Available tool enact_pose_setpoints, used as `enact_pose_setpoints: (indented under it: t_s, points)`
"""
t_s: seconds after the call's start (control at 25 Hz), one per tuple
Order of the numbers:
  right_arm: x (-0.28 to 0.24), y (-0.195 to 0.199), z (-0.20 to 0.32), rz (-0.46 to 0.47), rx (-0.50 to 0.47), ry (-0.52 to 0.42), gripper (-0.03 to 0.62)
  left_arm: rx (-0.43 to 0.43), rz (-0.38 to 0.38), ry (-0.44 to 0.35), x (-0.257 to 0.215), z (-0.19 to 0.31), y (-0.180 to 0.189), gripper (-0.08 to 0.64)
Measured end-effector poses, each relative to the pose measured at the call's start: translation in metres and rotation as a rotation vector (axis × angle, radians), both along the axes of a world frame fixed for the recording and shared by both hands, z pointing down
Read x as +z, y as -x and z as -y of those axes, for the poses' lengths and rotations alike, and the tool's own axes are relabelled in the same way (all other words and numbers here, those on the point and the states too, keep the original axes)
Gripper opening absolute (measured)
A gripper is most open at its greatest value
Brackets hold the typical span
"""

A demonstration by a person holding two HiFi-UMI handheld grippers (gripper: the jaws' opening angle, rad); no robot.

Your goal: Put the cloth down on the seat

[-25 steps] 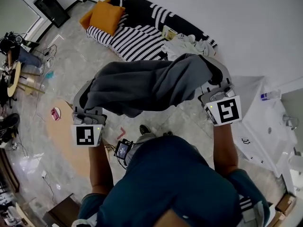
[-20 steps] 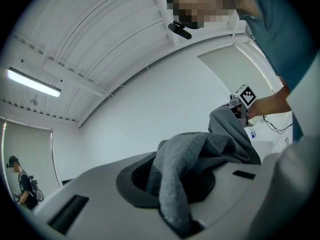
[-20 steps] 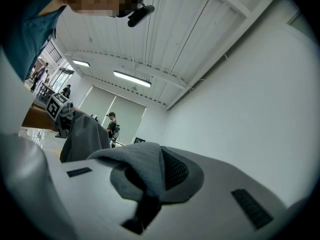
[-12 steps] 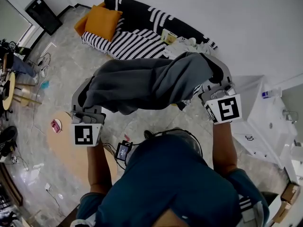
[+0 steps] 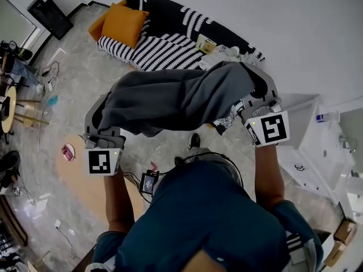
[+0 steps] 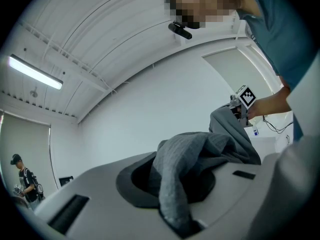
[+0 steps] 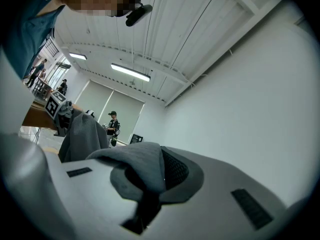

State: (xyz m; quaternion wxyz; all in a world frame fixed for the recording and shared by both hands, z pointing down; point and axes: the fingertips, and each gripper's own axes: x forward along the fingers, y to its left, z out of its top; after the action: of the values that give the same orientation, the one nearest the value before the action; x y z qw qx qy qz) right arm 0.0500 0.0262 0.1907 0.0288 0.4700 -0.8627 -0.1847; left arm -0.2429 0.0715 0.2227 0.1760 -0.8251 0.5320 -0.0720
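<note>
While the grey cloth (image 5: 176, 98) hangs in mid-air, clear of any seat, here's the wide picture. There's pale stone floor (image 5: 74, 78) underneath. Across the room sits the black-and-white striped sofa (image 5: 164, 44), with orange cushions (image 5: 123, 24) at its left end and a heap of pale fabric (image 5: 224, 54) at its right. I'd call that sofa the seat for this job, and its striped middle looks free.

Now the cloth itself. It's strung between both tools at chest height, sagging in broad folds through the middle. Up close it shows a ribbed knit, thick and floppy. My read is that it's soft, limp and fairly light, with nothing fragile about it. It'll droop and bunch wherever it isn't held, and the knit should sit well in the pads rather than slide. Holding it at the two ends, as here, looks like the right way to keep it spread.

On to the tools. The left tool (image 5: 101, 113) has its jaws clamped on a thick bunched end of the cloth, with a tongue of fabric trailing back through the gap. The right tool (image 5: 262, 89) is pinched almost fully together on a thinner fold at the other end. Both point roughly level.
</note>
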Motion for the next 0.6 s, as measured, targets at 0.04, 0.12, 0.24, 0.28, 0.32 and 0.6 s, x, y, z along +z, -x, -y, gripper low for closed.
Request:
enact_pose_setpoints:
  t_s: [0.04,0.12,0.24,0.28,0.32,0.6]
  points:
    - [0.001,0.001,0.007,0.004,-0.003,0.001,0.023,-0.007,0.001,0.011,0.001,0.006,0.001,0.051]
    - [0.003,0.002,0.022,0.011,-0.011,0.002,0.023,-0.019,-0.007,0.026,0.001,0.016,0.001,0.051]
    - [0.002,0.004,0.043,0.023,-0.025,-0.001,0.023,-0.031,0.003,0.03,0.0,0.032,0.001,0.051]
    - [0.002,0.004,0.05,0.026,-0.031,-0.002,0.023,-0.034,0.008,0.029,-0.001,0.038,0.0,0.051]
    - [0.002,0.005,0.057,0.028,-0.037,-0.002,0.023,-0.039,0.01,0.029,-0.002,0.044,0.0,0.051]
    - [0.001,-0.002,0.107,0.041,-0.079,-0.006,0.023,-0.057,0.028,0.009,-0.005,0.089,-0.014,0.051]
